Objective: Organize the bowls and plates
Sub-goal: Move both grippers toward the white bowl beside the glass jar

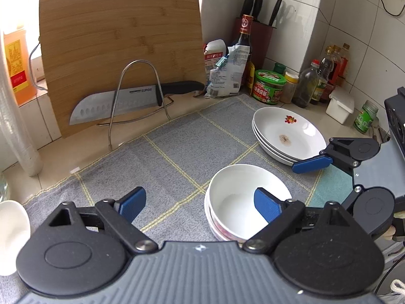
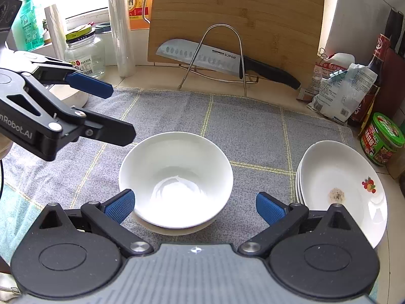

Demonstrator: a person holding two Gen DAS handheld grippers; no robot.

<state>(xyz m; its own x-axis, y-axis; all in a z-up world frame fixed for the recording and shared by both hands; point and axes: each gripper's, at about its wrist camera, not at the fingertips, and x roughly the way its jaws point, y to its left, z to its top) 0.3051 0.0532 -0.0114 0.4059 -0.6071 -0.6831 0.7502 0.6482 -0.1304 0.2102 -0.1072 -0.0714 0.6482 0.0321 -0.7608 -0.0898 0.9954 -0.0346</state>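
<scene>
On the grey checked cloth (image 2: 248, 131) the dishes are already in two groups, which I judge is the purpose of the task: like goes with like. The bowls (image 2: 176, 177) are nested, white ones one inside another, in the near middle of the cloth. The plates (image 2: 341, 190) make a stack of three or so at the right, just beside the bowls but not touching them. The top plate has a small brown stain and a fruit picture.

The right gripper (image 2: 195, 206) is spread wide with nothing in it. Its blue fingers (image 2: 120, 206) stand on both sides of the bowls' near part; the left one is very close to the rim, but I cannot tell if it touches. This position probably lets it take or straighten the stack.

The left gripper (image 1: 200, 205) is also released and holds nothing; it hangs above the cloth, to the left of the bowls.

One more white dish (image 2: 73, 96) lies at the far left, partly hidden behind the left gripper. Probably it still waits for its stack.

The knife (image 2: 217, 59) rests in a wire rack (image 2: 222, 55) against the cutting board (image 2: 235, 22), far from the work.
</scene>
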